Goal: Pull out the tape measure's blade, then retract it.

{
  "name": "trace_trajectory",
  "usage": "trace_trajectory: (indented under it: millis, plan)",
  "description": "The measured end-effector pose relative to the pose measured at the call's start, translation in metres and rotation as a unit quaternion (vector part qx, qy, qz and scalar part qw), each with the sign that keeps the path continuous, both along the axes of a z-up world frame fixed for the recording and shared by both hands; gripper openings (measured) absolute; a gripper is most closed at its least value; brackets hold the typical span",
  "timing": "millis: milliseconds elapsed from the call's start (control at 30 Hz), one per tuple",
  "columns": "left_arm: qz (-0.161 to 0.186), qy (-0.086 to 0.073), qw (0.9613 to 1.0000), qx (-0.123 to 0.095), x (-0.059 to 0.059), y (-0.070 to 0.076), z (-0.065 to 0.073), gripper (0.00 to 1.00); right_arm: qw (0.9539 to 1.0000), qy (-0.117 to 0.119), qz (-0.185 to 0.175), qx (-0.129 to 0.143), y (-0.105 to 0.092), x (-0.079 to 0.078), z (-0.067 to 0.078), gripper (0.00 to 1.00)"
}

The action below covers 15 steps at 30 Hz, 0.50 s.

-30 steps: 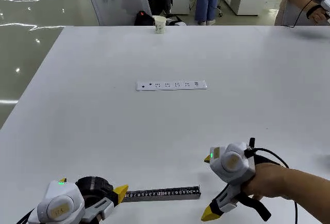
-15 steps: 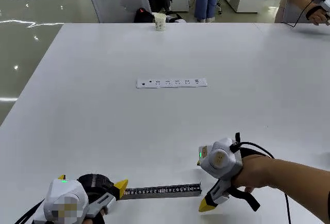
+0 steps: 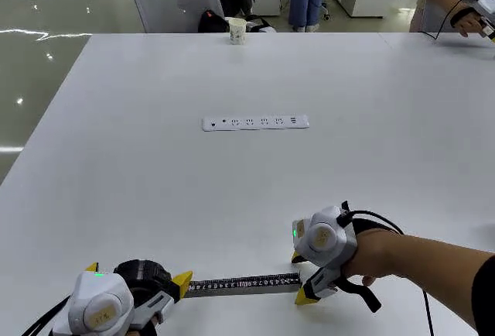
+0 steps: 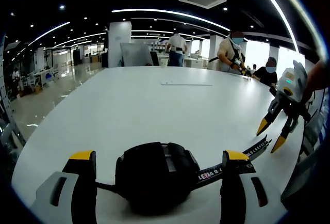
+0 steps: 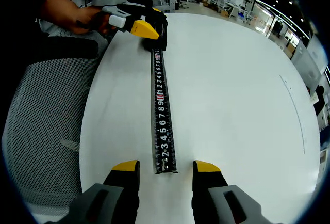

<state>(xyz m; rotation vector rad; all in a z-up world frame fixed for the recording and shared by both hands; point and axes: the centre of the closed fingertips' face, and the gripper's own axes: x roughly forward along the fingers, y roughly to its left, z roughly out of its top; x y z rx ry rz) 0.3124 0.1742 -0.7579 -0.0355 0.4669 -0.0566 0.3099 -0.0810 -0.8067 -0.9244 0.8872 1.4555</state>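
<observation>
The black round tape measure case (image 3: 143,274) sits at the near left edge of the white table (image 3: 348,173). It lies between the yellow-tipped jaws of the left gripper (image 3: 138,276). In the left gripper view those jaws stand wide on either side of the case (image 4: 154,175), with a sliver of table showing on each side. I cannot tell whether the left gripper (image 4: 158,157) actually pinches the case or only brackets it. A short length of the black numbered steel blade (image 3: 240,282) lies flat on the table, running right from the case. Its free end reaches the right gripper (image 3: 300,278). In the right gripper view the blade (image 5: 164,126) ends just between the two yellow tips of the right gripper (image 5: 166,166). The jaws are parted and clear of the blade on both sides, so nothing is held there yet. My reading is that the pull-out step is in hand, with the blade only partly drawn and its tip about to be taken. The next move calls for closing squarely on the end hook and drawing rightward along the blade's line while the case is kept from sliding. Farther off lie a white power strip (image 3: 255,123) and a paper cup (image 3: 237,31), well away from the work.
</observation>
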Motion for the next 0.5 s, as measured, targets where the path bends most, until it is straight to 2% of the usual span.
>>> trace_trajectory:
  millis: [133, 267, 400, 500]
  plan:
    - [0.001, -0.002, 1.0000, 0.000, 0.0001, 0.0005, 0.0007, 0.99, 1.0000, 0.005, -0.003, -0.001, -0.0004, -0.0013, 0.0003, 0.30]
    - [0.003, -0.011, 0.9999, 0.001, 0.0012, 0.0016, 0.0061, 0.99, 1.0000, 0.002, -0.004, -0.005, -0.0032, 0.0000, -0.0008, 0.26]
    - [0.007, -0.014, 0.9999, -0.002, 0.0012, 0.0026, 0.0078, 0.99, 1.0000, 0.000, -0.004, -0.008, -0.0047, -0.0005, -0.0013, 0.23]
    - [0.008, -0.015, 0.9998, -0.003, 0.0018, 0.0037, 0.0074, 0.99, 0.9999, 0.000, -0.007, -0.008, -0.0034, -0.0001, -0.0016, 0.13]
